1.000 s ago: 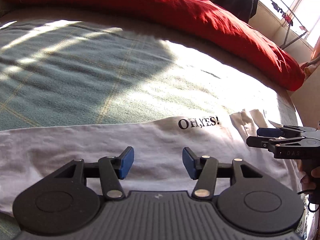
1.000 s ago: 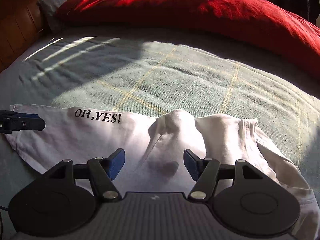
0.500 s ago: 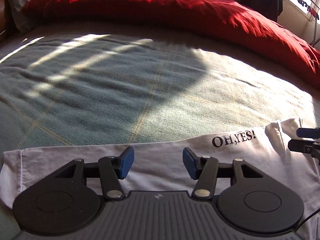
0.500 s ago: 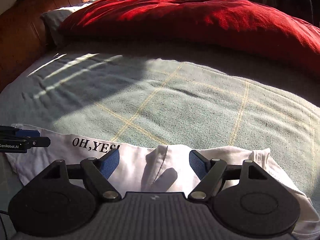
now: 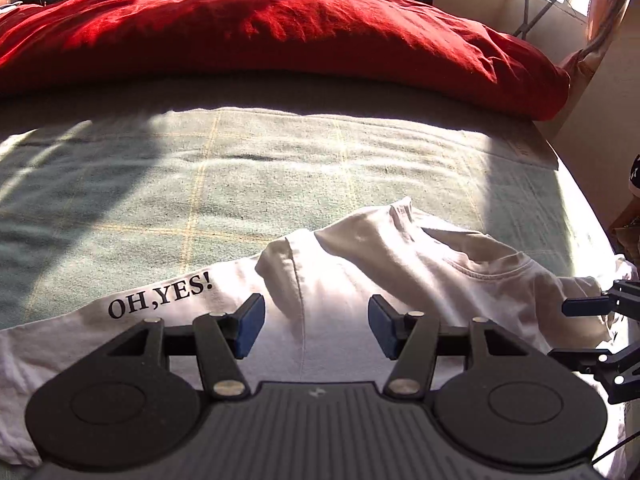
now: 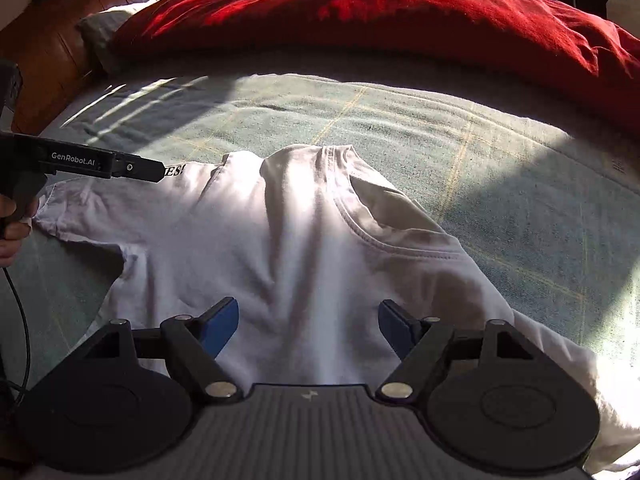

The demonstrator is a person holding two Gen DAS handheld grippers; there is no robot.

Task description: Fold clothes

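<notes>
Soft white cotton T-shirt (image 6: 280,240) on a coarse woven green blanket (image 6: 400,120); plush red duvet (image 5: 280,40) at twelve o'clock.

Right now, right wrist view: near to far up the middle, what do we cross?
right gripper with jaws open → white T-shirt → green plaid blanket → red duvet

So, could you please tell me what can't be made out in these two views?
- T-shirt near hem: hidden behind the right gripper body, right wrist view.
- Print: partly covered by the left gripper, right wrist view.
- Far-wall items: cut off by both views' top edge.
</notes>
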